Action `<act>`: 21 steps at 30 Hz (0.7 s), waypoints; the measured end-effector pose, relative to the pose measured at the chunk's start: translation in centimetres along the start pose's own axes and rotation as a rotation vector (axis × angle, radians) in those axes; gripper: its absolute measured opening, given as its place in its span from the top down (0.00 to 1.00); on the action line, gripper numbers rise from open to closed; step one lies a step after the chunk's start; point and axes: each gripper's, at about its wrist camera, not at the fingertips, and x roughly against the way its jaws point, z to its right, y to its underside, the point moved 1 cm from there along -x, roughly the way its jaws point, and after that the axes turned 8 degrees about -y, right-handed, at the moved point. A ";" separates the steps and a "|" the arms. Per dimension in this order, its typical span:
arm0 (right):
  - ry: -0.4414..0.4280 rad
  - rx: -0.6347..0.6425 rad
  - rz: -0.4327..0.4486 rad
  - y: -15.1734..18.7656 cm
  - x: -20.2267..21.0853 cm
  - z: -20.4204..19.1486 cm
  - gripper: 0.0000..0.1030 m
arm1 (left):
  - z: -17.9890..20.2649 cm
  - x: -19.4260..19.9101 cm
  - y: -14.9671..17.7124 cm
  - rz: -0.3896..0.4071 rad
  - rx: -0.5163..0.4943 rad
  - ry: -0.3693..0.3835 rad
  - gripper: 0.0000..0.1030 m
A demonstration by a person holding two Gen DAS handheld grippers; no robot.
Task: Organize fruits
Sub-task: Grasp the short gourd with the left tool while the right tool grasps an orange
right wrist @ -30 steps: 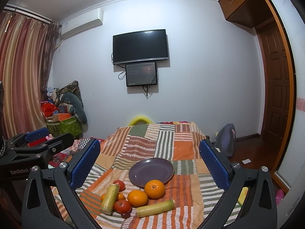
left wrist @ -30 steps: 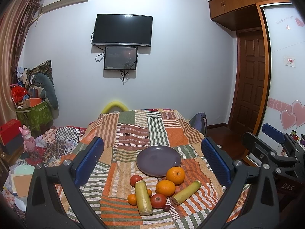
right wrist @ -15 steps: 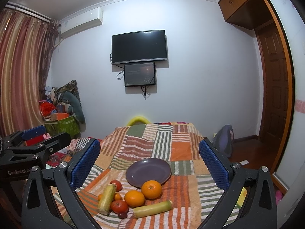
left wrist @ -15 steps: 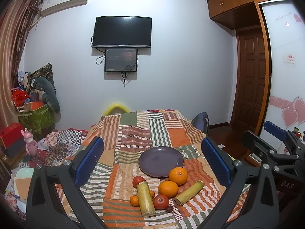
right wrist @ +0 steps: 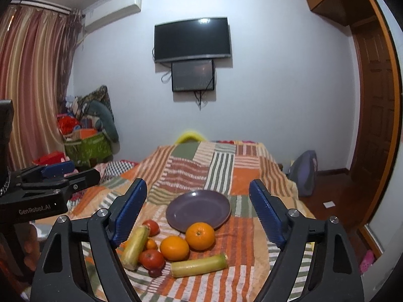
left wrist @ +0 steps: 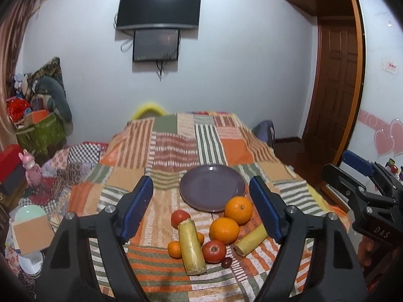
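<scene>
Progress looks like zero so far. Left wrist view: left gripper (left wrist: 201,207) spread wide, holding nothing, above the fruit; plate (left wrist: 212,188) bare; two oranges (left wrist: 238,210), two tomatoes (left wrist: 214,251), two yellow-green stalks (left wrist: 191,247), a small mandarin (left wrist: 174,249) and a dark grape (left wrist: 226,262) all lie on the striped cloth (left wrist: 176,151) just in front of the plate. Right wrist view: right gripper (right wrist: 198,212) also wide apart and empty, same pile untouched, one orange touching the plate rim. All fruit left to sort, I'd guess onto the plate.

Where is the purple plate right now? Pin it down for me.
In both wrist views the purple plate sits mid-frame on the patchwork cloth, empty, just beyond the fruit pile; the nearest orange lies against its near right rim.
</scene>
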 end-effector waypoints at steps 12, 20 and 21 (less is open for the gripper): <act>-0.020 0.013 -0.215 2.8 -5.6 2.2 0.21 | 0.0 -9.9 3.4 -0.274 -0.045 0.007 0.23; -0.035 -0.024 -0.338 5.0 -9.1 3.5 0.21 | -0.5 -14.9 6.3 -0.398 -0.049 0.003 0.31; -0.036 -0.031 -0.350 5.3 -9.5 3.8 0.21 | -0.6 -15.2 6.6 -0.411 -0.046 0.005 0.32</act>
